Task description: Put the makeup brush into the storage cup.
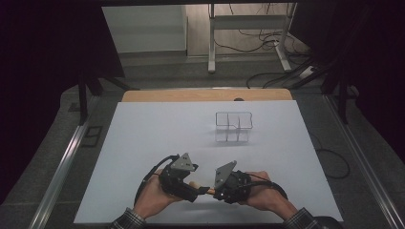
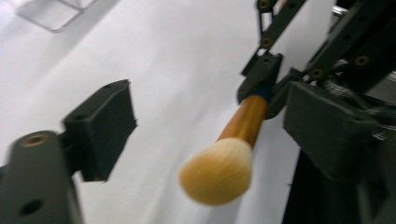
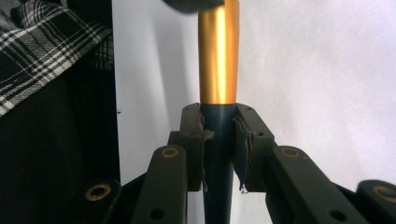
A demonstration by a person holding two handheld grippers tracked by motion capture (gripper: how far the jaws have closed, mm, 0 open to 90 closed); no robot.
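Near the table's front edge, the right gripper [image 3: 218, 140] is clamping the makeup brush [image 2: 229, 154] by its dark handle. The brush is lying level, with bristles pointing left between the wide-apart jaws of the left gripper [image 1: 187, 187].

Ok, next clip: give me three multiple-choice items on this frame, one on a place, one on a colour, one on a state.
1. Where does the clear divided organiser stand?
A. on the table beyond the grippers
B. between the two grippers
C. on the floor

2. What colour is the ferrule of the makeup brush?
A. silver
B. gold-orange
C. red

3. How do the grippers stand on the brush?
A. both clamp it
B. left clamps it, right is open
C. right gripper clamps the dark handle, left gripper is open around the bristles

Answers:
1 A, the high view shows it on the white sheet farther off than both hands.
2 B, both gripper views show that metallic gold-orange.
3 C, the right pads press the handle; the left pads stand well apart.
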